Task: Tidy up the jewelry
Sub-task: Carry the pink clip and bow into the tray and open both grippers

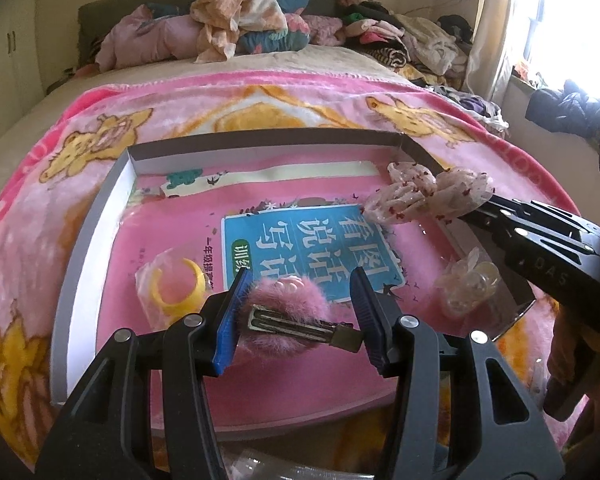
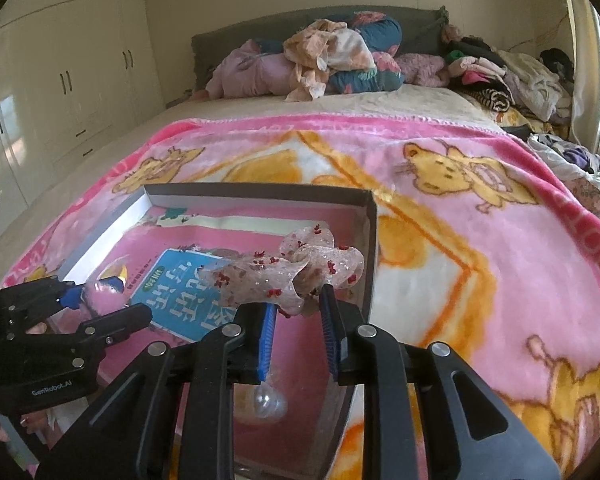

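Note:
My left gripper [image 1: 300, 292] is shut on a fuzzy pink hair clip [image 1: 288, 312]; its metal bar spans the blue pads, low over the box. The shallow grey box [image 1: 260, 134] lies on the bed with a pink book [image 1: 308, 236] flat inside. My right gripper [image 2: 299, 300] is shut on a sheer bow with red specks [image 2: 300, 268], held above the box's right side; the same bow [image 1: 428, 196] sits at the right gripper's tip [image 1: 486, 206] in the left wrist view. The left gripper [image 2: 104, 300] shows at the left of the right wrist view.
Inside the box lie a yellow crescent piece in a clear bag [image 1: 180, 288] and a clear bagged trinket [image 1: 468, 284], the latter also under my right gripper [image 2: 266, 400]. A pink bear blanket [image 2: 480, 240] covers the bed. Clothes [image 2: 340, 56] pile at the headboard; a wardrobe [image 2: 60, 80] stands left.

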`<state>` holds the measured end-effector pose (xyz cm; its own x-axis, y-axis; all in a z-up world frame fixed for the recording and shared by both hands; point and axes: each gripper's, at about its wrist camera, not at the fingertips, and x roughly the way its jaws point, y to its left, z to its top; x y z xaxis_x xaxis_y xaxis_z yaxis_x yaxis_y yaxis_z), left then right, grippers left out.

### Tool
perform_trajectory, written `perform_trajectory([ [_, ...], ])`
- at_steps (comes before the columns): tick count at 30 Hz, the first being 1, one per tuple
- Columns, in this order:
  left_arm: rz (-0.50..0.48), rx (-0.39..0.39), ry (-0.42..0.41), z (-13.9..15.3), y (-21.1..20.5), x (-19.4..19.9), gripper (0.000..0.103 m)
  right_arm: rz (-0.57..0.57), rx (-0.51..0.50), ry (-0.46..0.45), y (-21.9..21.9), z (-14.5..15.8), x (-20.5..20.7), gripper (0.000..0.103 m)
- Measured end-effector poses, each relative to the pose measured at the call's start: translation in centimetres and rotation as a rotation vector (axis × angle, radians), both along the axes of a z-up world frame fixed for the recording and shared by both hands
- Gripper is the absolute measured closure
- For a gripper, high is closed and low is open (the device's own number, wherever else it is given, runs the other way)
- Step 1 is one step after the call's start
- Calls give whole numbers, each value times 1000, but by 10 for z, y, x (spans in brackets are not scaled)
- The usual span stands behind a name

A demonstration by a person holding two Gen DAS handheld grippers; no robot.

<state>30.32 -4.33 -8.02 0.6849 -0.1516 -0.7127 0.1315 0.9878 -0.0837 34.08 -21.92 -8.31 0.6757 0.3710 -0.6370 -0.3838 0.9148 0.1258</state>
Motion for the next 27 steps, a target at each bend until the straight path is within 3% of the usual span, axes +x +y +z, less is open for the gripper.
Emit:
perform_trajectory([
  [5,4,-1,8,-3,-3,3,61,-8,-7,20,1,-5,2,75],
  [9,7,6,6,-3,-4,2,61,-18,2,18,-2,-5,-1,57],
  [14,13,7,14,-5,-4,3,60,-11,20,9,-5,-2,-7,49],
  [17,20,8,4,-3,-4,2,47,-25,28,-10,-7,2,-13,40],
  [27,45,23,-25,3,0,-7,33,-51,38,-53,-13,10,-25,29],
])
